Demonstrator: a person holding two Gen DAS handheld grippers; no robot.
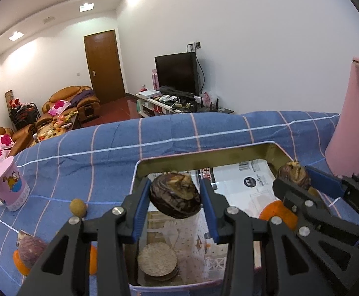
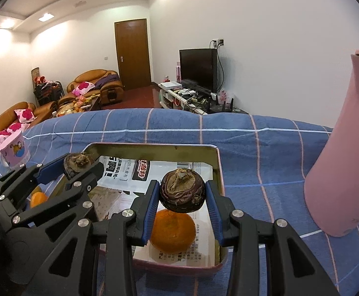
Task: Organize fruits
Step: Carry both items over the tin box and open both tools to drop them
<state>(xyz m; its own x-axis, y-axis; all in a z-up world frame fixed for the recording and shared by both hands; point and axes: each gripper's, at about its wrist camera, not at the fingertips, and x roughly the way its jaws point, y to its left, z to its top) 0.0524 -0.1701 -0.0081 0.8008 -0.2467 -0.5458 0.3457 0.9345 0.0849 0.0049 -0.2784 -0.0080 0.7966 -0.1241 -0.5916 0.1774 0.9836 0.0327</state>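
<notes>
While the blue checked cloth (image 2: 265, 148) spreads wide around it, the tin tray (image 2: 217, 165) fills the lower middle of both views, its far rim free and a tall pink jug (image 2: 339, 160) close off its right side. Above the tray, the left gripper (image 1: 175, 196) clamps a dark wrinkled fruit (image 1: 175, 194) between its blue pads, stem end up. Lower centre, the right gripper (image 2: 182, 191) pinches a second wrinkled fruit (image 2: 182, 190), also stem up, just over an orange (image 2: 173, 231) lying on the tray's newspaper.

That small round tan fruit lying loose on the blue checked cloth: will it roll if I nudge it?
Probably. The small round tan fruit looks nearly spherical and sits bare on the blue checked cloth, so nothing shows to stop it. It likely weighs little for its size.
</notes>
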